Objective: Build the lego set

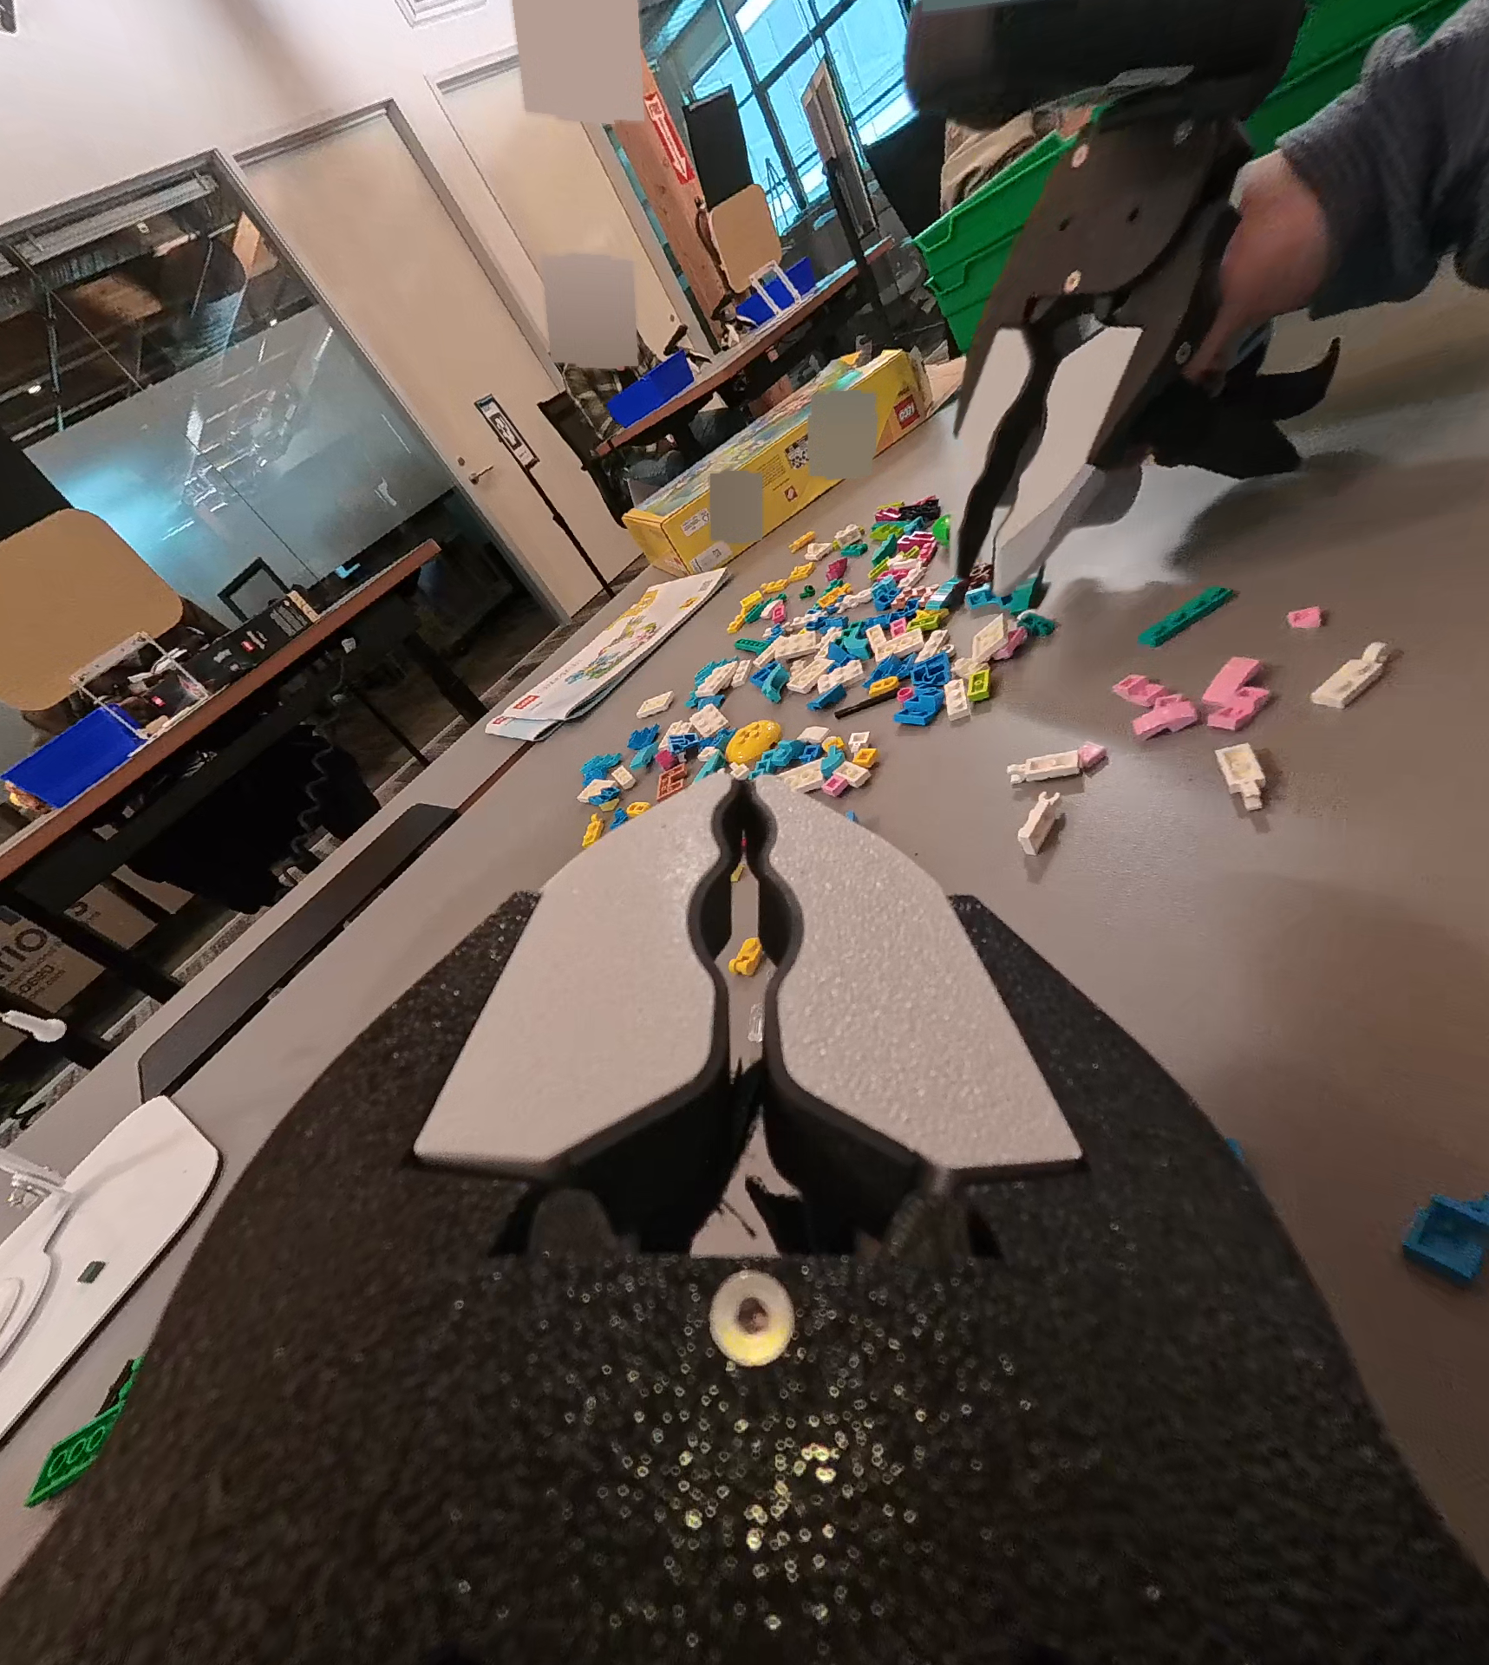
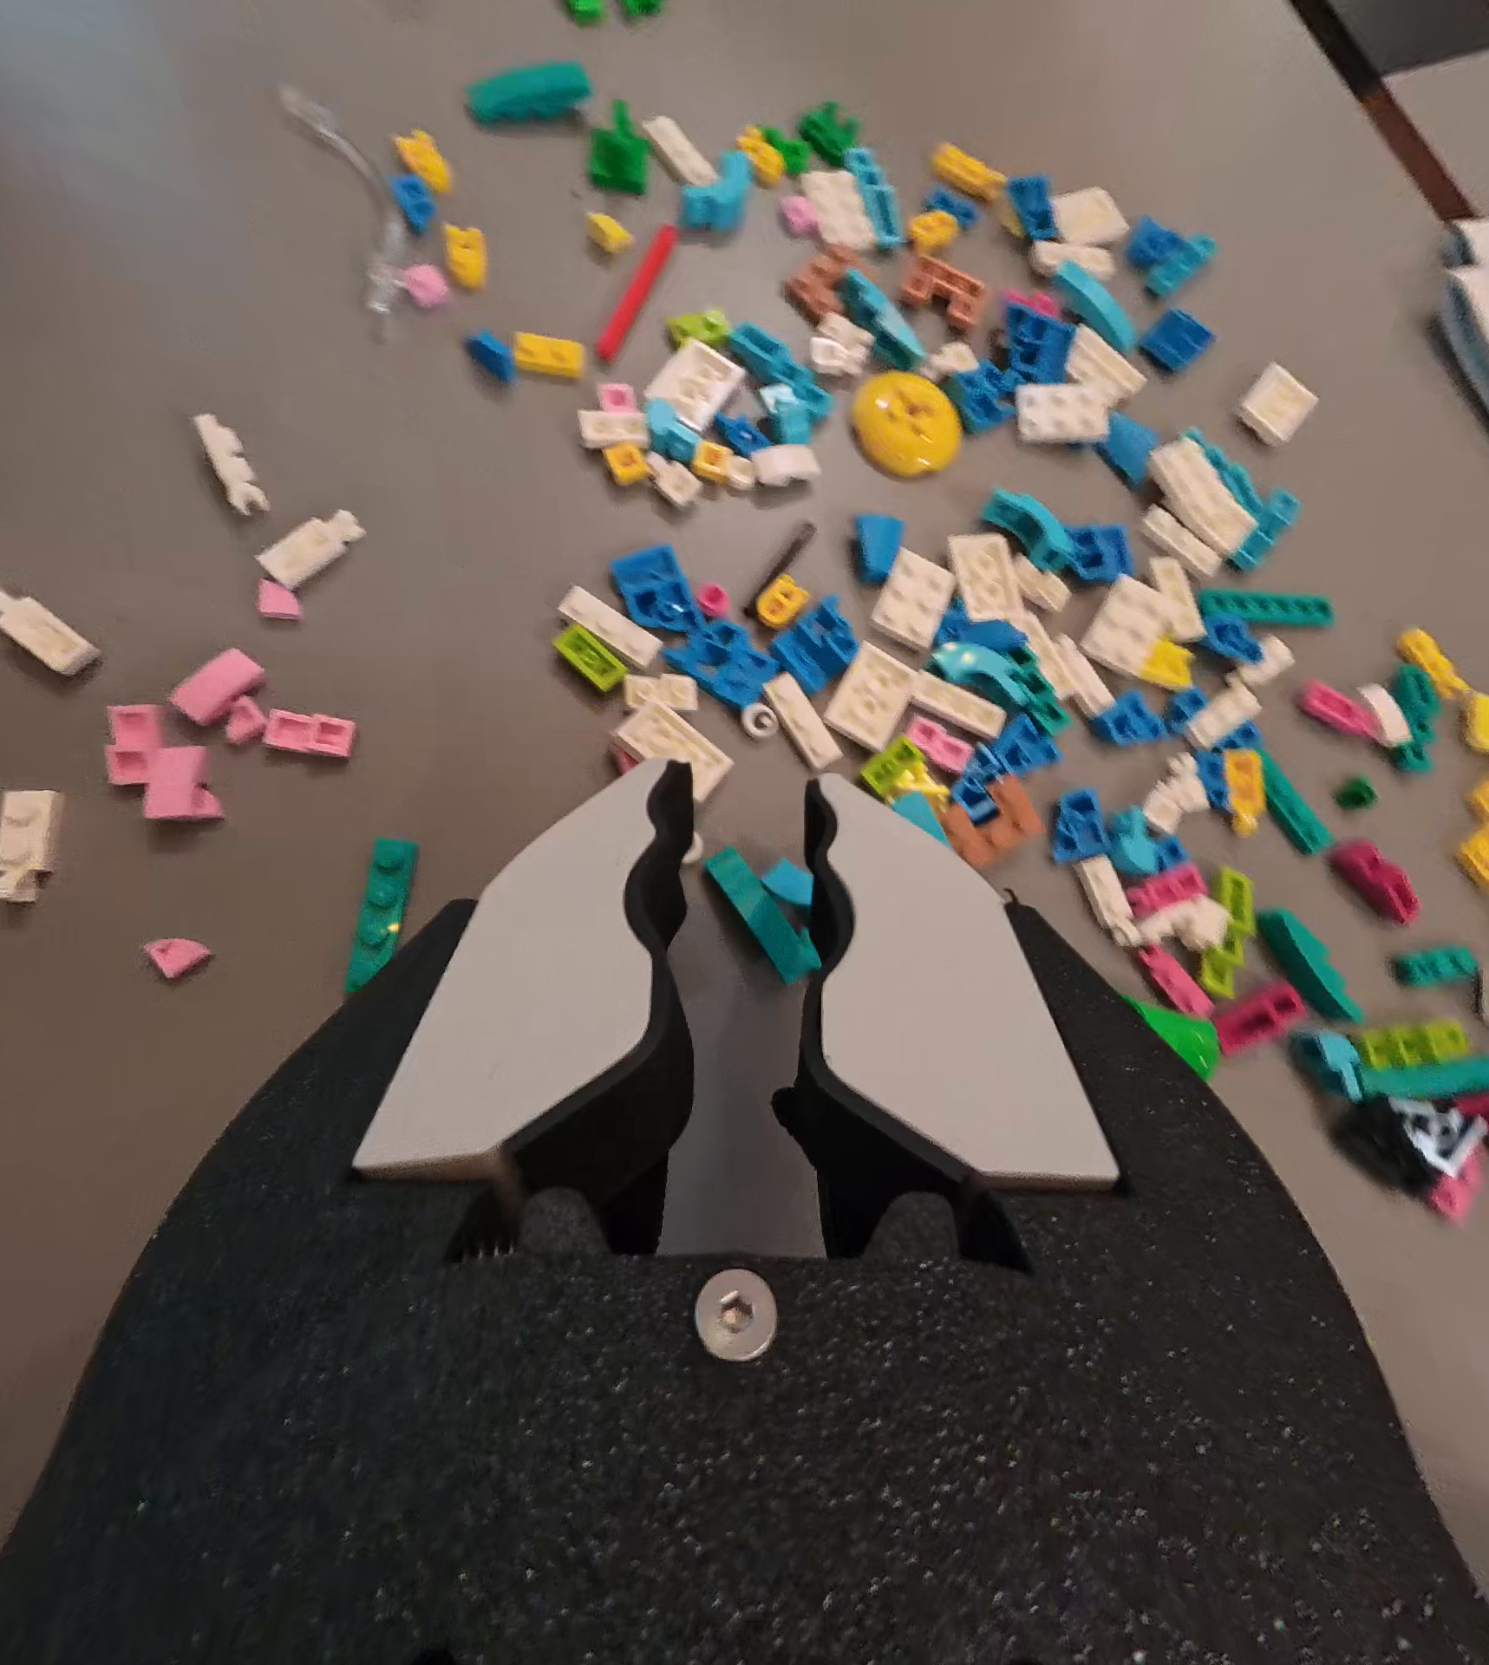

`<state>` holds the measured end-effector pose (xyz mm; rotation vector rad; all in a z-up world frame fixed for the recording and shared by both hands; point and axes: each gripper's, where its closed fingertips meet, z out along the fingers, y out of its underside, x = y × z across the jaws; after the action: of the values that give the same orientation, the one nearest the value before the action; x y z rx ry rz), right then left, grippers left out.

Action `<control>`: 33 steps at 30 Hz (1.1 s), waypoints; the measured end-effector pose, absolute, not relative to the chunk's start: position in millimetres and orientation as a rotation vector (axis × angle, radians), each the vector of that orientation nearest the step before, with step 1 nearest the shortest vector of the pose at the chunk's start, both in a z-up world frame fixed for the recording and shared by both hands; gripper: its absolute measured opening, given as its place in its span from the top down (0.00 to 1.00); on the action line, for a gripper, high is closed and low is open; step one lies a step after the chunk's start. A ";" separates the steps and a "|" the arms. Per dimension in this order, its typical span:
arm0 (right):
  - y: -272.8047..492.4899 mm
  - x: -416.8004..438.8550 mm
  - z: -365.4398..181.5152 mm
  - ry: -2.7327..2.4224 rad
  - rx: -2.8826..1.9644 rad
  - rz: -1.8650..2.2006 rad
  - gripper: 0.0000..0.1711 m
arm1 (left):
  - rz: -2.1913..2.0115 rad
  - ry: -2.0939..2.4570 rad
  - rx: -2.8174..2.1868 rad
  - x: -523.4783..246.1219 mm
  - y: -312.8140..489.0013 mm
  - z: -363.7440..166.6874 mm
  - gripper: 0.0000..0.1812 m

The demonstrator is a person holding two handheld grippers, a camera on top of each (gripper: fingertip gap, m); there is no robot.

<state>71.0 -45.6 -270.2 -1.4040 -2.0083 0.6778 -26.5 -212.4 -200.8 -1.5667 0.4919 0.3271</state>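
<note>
Right now the right gripper hangs with its jaws apart over the near edge of the loose brick pile on the grey table, and a teal plate lies on the table between its fingers. The left gripper sits low at the opposite edge of the pile, jaws together with nothing visibly in them. Beside the pile, on its far side from the right gripper, lies the instruction booklet, and further along that edge the yellow box. Nothing looks assembled yet. That plate looks light, rigid and slick, so I would pinch it across its long edges, squarely, or it may skid or flip.
</note>
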 end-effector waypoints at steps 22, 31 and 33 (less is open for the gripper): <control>-73.9 30.4 -266.9 -2.114 -1.242 0.692 0.89 | 0.326 0.491 -1.563 -26.2 -212.4 -200.4 1.00; -113.3 -9.8 -276.3 -2.304 -1.046 0.630 0.90 | 0.335 0.466 -1.564 -30.1 -212.7 -198.8 1.00; -107.8 -13.3 -275.6 -2.289 -1.064 0.626 0.90 | 0.331 0.462 -1.562 -30.2 -212.9 -198.1 1.00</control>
<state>-13.3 -107.8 -275.6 -1.0635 -2.2887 0.6262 -30.2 -212.9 -198.1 -1.5616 0.4625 0.3305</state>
